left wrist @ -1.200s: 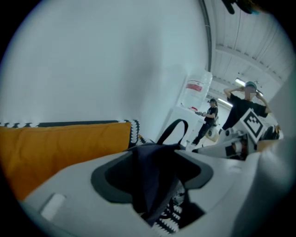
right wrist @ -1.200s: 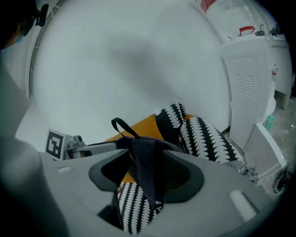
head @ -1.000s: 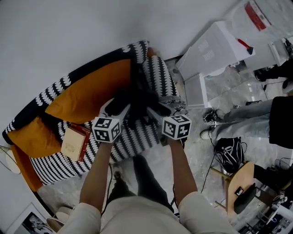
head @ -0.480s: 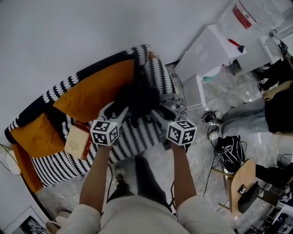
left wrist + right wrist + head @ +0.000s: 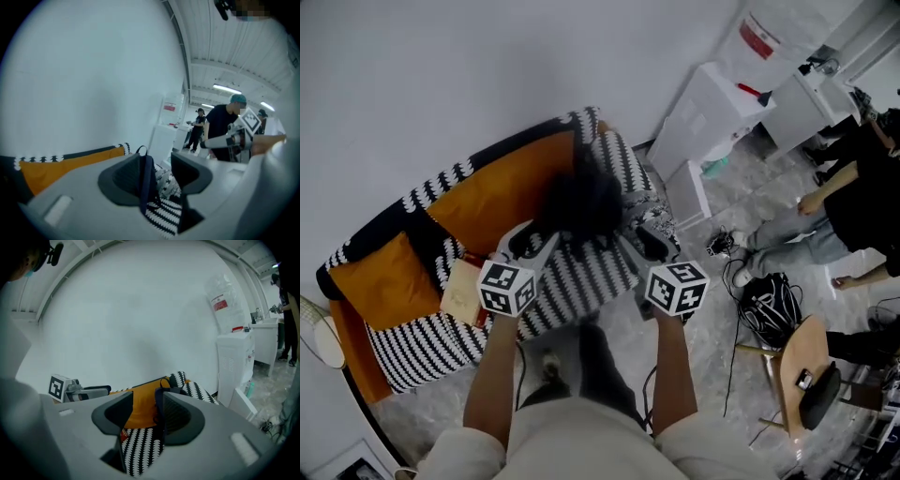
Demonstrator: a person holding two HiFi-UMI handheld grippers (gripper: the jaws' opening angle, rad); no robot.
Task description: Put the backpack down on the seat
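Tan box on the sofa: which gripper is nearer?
Left. The left gripper is beside the tan box; the right gripper is farther off. Both jaws have just been closing, a backpack strap between each pair.

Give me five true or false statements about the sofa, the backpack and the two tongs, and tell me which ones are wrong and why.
1. The big cushions are green. False: they are orange.
2. A dark strap runs between the jaws of the left tongs. True; those jaws have just been closing a little but stand apart.
3. The right tongs are clamped shut. False: the jaws have just been closing a little, yet they stand apart, with another strap against one of them.
4. The backpack lies on the floor. False: it is up at one end of the sofa.
5. A flat tan box lies on the sofa seat. True.
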